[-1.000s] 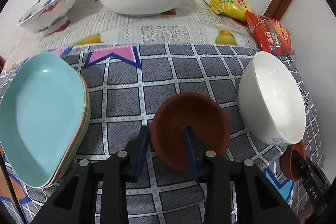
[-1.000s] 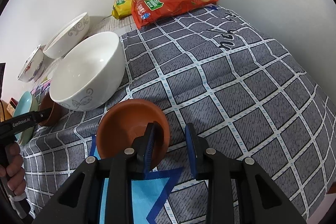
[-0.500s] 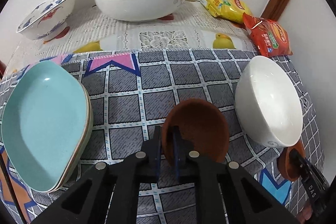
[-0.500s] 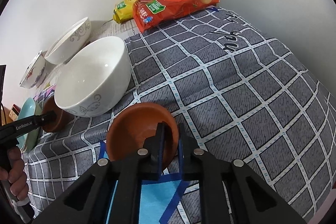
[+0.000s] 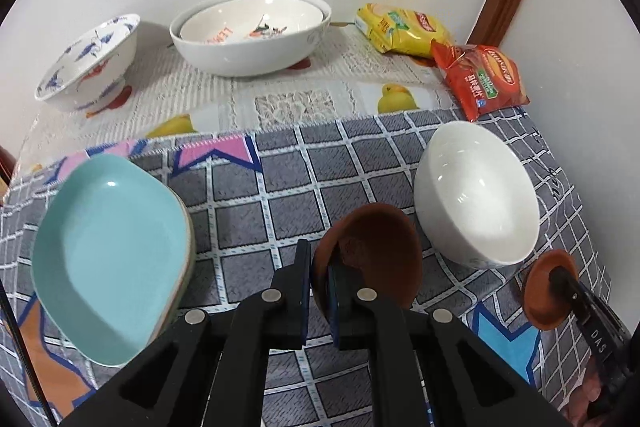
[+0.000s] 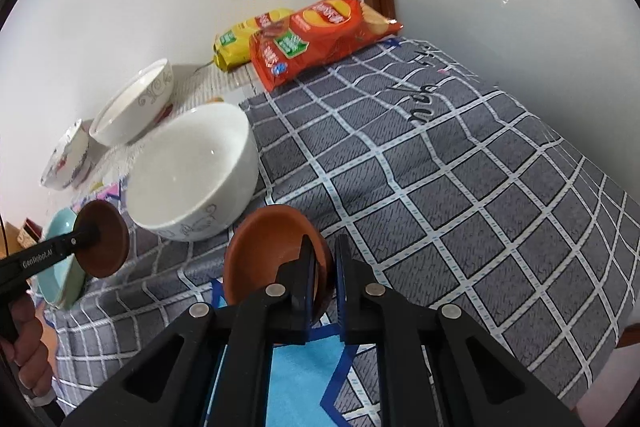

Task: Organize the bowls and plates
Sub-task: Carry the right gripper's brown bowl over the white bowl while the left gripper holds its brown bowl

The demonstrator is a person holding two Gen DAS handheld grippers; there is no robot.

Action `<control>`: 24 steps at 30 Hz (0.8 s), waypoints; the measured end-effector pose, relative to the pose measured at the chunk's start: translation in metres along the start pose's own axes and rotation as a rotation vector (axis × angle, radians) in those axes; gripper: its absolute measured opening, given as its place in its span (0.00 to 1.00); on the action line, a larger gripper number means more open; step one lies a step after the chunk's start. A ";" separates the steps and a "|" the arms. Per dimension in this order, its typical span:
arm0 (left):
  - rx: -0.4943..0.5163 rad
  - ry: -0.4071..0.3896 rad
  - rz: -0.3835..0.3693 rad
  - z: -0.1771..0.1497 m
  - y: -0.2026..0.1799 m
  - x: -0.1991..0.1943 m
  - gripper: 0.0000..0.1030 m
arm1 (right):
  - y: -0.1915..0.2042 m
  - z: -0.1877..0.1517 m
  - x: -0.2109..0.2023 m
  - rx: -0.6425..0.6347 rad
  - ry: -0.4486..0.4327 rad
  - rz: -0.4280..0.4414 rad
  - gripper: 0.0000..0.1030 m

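The left gripper (image 5: 319,285) has its jaws clamped on the near rim of a small dark-brown clay bowl (image 5: 376,259), one jaw outside the wall and one inside; the right gripper (image 6: 322,279) is clamped the same way on a second small terracotta-brown clay bowl (image 6: 272,259); both pairs of jaws have just been closing onto those rims. Each bowl hangs tilted from its rim, seemingly just clear of the grey checked cloth (image 6: 440,195) that covers the bench; in the left wrist view the second bowl and its gripper show at the right edge, well apart from the first.

The step in hand looks like lifting the two small bowls to nest one in the other; a rim pinch carries the weight off-centre, so the bowls should go up slowly with the wrists kept steady, and the upper one should be set down level inside the lower before the jaws part.

A deep glossy white ceramic bowl (image 5: 476,195) stands between the two clay bowls and just beside each; swinging either inward risks a knock against its wall. A stack of pale turquoise oval dishes (image 5: 108,251) lies to the left; a blue-patterned white bowl (image 5: 88,67), a wide white bowl with another nested inside (image 5: 248,31), and yellow (image 5: 400,27) and red snack bags (image 5: 480,79) sit by the wall. The open cloth toward the right bench edge, seen from the right wrist, gives the freest room.
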State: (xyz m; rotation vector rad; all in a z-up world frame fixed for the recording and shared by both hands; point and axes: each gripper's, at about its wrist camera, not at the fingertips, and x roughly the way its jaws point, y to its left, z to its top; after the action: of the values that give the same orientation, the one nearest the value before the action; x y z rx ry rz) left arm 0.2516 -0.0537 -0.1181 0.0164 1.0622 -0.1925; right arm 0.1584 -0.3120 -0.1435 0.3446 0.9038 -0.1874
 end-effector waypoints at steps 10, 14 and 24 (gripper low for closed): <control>0.033 -0.027 0.025 0.015 0.005 -0.017 0.08 | 0.010 0.023 -0.029 0.020 -0.073 -0.002 0.09; 0.045 -0.033 0.021 0.022 0.005 -0.018 0.08 | 0.017 0.033 -0.036 0.029 -0.102 0.000 0.09; 0.100 -0.024 0.027 0.039 0.003 -0.002 0.08 | 0.035 0.048 -0.030 0.045 -0.114 0.013 0.09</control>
State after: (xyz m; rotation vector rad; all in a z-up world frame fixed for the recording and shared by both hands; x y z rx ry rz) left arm 0.2851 -0.0550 -0.0978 0.1185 1.0269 -0.2207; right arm 0.1856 -0.2971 -0.0847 0.3772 0.7856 -0.2136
